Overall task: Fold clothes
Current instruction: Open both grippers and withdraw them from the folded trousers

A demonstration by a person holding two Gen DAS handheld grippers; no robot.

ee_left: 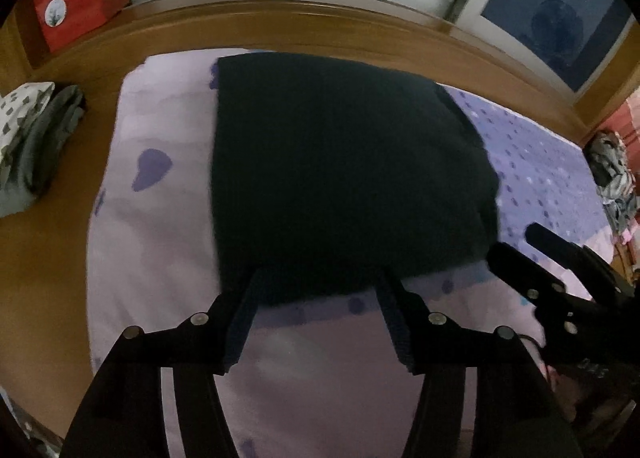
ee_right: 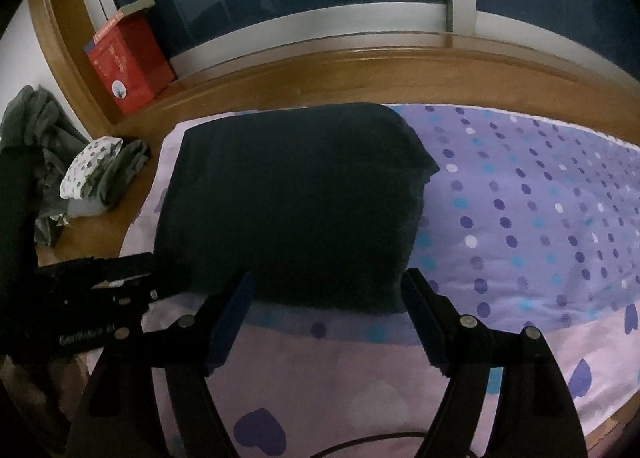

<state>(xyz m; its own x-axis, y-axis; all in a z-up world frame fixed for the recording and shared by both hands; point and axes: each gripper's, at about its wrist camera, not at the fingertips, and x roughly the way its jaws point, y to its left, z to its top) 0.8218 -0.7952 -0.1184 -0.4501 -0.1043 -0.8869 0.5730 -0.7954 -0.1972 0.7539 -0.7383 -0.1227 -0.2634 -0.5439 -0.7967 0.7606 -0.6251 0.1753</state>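
Note:
A dark folded garment (ee_left: 344, 178) lies flat as a rough square on a pink and purple spotted sheet (ee_left: 160, 250). My left gripper (ee_left: 320, 282) stands open just in front of the garment's near edge, its pads apart and pressing on nothing. In the right wrist view the same garment (ee_right: 296, 202) lies ahead of my right gripper (ee_right: 330, 278), which is also open, with its fingertips at the near edge and nothing held. Each gripper shows in the other's view: the right gripper (ee_left: 532, 258) at the garment's right corner, the left gripper (ee_right: 120, 270) at its left corner.
The sheet covers a wooden platform (ee_left: 52, 278) below a window with a white frame (ee_right: 320, 26). A red box (ee_right: 124, 66) stands on the sill at the far left. Folded grey and patterned clothes (ee_left: 32, 138) lie to the left, and more crumpled clothes (ee_left: 612, 174) to the right.

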